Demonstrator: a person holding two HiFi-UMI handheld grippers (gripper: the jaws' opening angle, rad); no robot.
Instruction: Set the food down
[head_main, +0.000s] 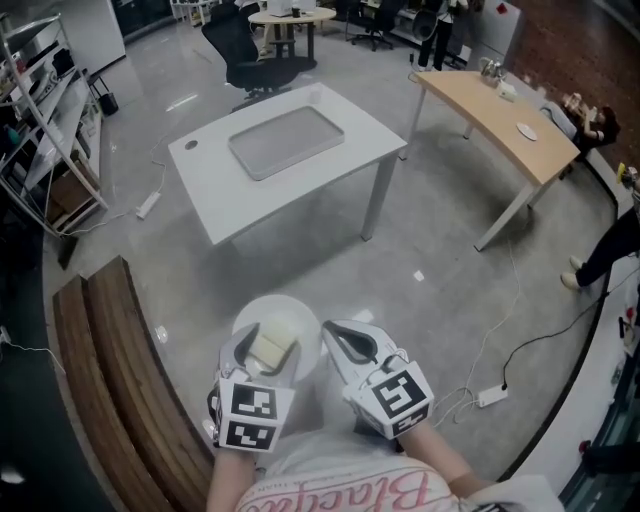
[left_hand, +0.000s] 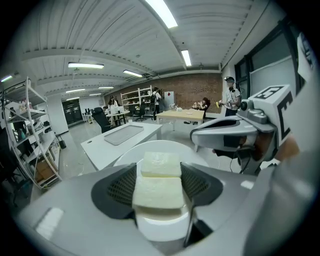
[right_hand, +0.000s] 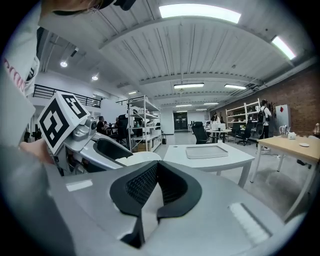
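Note:
The food (head_main: 272, 347) is a pale, two-piece block clamped between the pads of my left gripper (head_main: 268, 340), which is shut on it. In the left gripper view the food (left_hand: 160, 179) fills the gap of the left gripper (left_hand: 160, 172). A round white plate (head_main: 292, 312) sits just beyond and under it, above the floor; I cannot tell what bears it. My right gripper (head_main: 336, 336) is right beside the plate's right rim, shut, its pads meeting with nothing seen between them (right_hand: 156, 167). A white table (head_main: 370, 130) with a grey tray (head_main: 286, 141) stands ahead.
A wooden bench (head_main: 120, 380) runs along my left. Metal shelves (head_main: 40, 120) stand at far left, a black office chair (head_main: 250, 55) behind the table, and a wooden desk (head_main: 500, 110) to the right. Cables and a power strip (head_main: 492, 397) lie on the floor. A person (head_main: 610, 250) stands at the right edge.

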